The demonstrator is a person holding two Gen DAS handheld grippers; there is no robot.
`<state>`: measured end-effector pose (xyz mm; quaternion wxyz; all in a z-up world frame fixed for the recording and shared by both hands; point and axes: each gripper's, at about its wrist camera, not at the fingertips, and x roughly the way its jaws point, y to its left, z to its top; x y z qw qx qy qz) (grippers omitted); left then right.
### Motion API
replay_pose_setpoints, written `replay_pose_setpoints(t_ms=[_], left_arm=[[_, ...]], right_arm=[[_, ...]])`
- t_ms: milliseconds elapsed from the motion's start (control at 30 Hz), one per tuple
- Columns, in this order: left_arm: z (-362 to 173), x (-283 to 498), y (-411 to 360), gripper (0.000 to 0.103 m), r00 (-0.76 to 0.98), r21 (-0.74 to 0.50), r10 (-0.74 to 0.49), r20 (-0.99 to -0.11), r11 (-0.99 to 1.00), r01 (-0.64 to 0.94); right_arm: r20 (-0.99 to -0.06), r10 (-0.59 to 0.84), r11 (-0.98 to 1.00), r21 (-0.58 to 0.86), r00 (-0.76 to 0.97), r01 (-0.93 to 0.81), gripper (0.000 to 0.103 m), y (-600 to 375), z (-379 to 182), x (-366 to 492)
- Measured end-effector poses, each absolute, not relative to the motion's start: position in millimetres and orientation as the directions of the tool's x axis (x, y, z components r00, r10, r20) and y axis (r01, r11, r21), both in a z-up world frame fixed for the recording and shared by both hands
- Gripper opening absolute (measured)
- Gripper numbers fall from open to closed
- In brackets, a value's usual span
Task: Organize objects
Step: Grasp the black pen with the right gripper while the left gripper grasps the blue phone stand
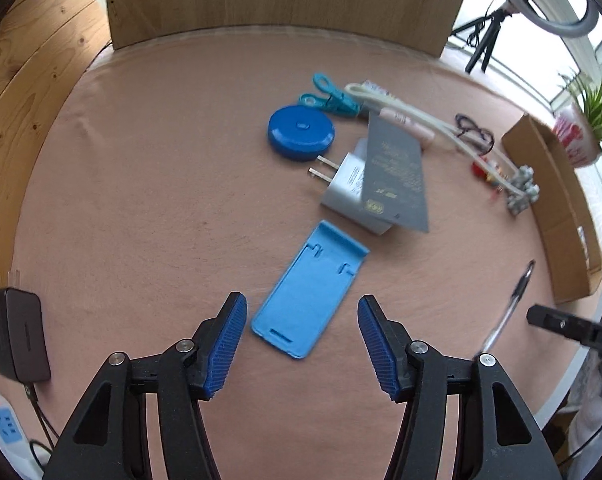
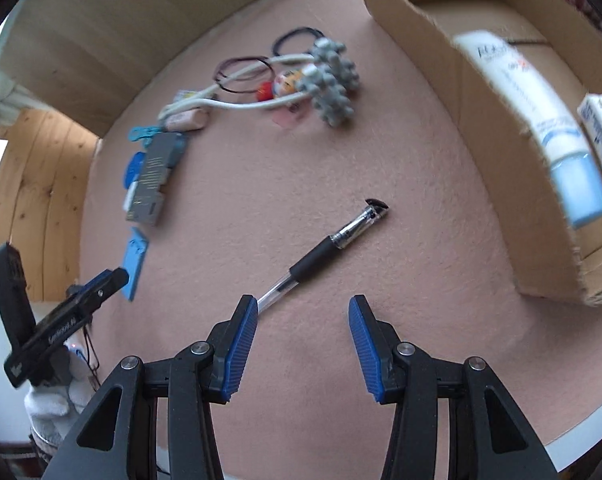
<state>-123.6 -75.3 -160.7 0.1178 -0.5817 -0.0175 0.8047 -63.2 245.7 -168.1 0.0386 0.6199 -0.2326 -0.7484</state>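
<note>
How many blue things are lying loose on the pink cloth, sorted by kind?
Round blue case: 1
Blue phone stand: 1
Teal clothes pegs: 2
Total: 4

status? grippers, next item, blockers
Left gripper open over blue phone stand. Right gripper open, empty, by pen. Cardboard box holds tube, carton. Nothing blocking.

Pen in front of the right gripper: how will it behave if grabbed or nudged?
The pen has a round barrel lying flat on the cloth, so a sideways nudge would probably roll it. It looks stiff and light. The clear section may be slippery; the black rubber grip likely suits the open right gripper better.
</note>
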Motion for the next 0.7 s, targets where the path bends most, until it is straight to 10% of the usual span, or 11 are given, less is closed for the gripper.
replay_pose_setpoints(t_ms=[500,700], left_arm=[[-168,-126,-69,0.066,-0.291,-0.178,0.255,-0.922,-0.948,-0.266],[-167,-123,-69,0.047,-0.295,-0.212,0.283,-0.913,-0.945,-0.248]], right_arm=[[-0.966,-0.101,-0.99,0.12,-0.24,-0.067,0.044,197,-155,-96],[-0.96,-0.083,-0.992,0.054,-0.266,0.113,0.026,172,-149,-92]])
